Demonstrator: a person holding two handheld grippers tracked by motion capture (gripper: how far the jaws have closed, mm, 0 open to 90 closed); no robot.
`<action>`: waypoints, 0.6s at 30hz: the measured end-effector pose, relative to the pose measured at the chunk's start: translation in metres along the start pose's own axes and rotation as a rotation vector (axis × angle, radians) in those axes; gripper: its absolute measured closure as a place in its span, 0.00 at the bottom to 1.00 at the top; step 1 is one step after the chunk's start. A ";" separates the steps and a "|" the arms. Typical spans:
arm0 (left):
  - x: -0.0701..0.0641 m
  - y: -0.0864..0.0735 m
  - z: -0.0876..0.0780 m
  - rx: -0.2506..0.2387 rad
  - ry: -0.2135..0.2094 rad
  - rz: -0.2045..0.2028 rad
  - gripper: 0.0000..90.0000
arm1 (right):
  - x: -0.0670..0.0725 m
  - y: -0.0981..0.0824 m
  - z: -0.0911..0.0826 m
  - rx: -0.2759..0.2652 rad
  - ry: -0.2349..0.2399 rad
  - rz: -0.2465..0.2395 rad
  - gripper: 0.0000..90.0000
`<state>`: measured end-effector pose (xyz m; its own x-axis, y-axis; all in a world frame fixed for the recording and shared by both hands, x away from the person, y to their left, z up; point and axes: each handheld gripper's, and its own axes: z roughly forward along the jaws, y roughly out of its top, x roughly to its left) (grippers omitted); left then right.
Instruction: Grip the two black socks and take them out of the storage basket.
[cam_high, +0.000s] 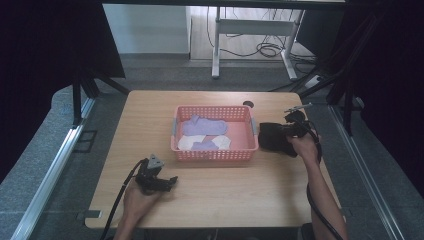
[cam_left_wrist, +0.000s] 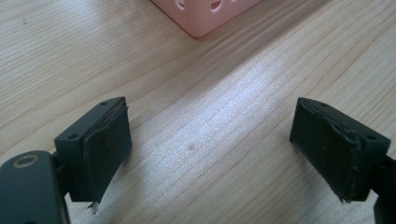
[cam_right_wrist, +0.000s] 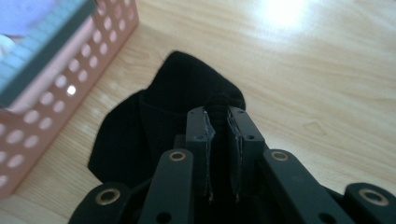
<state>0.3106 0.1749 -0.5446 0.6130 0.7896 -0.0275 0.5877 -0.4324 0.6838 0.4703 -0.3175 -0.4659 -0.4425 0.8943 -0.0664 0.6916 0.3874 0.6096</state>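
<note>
Black rubber pads (cam_right_wrist: 232, 140) of your right gripper (cam_right_wrist: 219, 126) sit nearly together, pinching a fold of the black fabric sock (cam_right_wrist: 154, 116), which drapes onto the wooden table (cam_right_wrist: 327, 70) just beside the basket's right wall. Judging by that grip, you hold it by a fold so it hangs free for a lift over the rim at about nine o'clock from the gripper. Your left gripper (cam_high: 167, 181) rests at seven o'clock on the table, jaws spread wide and empty over bare wood, likely waiting out of the way. Beyond, the pink perforated plastic basket (cam_high: 215, 154) holds lilac socks (cam_high: 204, 125) and cream socks (cam_high: 192, 142), lying flat.
</note>
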 end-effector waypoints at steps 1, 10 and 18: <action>0.000 0.000 0.000 0.000 0.000 0.000 0.14 | 0.000 -0.002 0.003 0.006 -0.003 0.000 0.88; 0.000 0.000 0.000 -0.001 0.000 0.004 0.14 | -0.003 -0.017 0.026 0.062 -0.016 0.006 0.85; 0.000 0.000 0.000 0.000 0.000 0.005 0.14 | -0.004 -0.019 0.026 0.050 -0.022 0.026 0.70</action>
<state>0.3108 0.1751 -0.5446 0.6159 0.7875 -0.0244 0.5846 -0.4360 0.6843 0.4739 -0.3223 -0.4981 -0.4117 0.9087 -0.0685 0.7309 0.3742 0.5708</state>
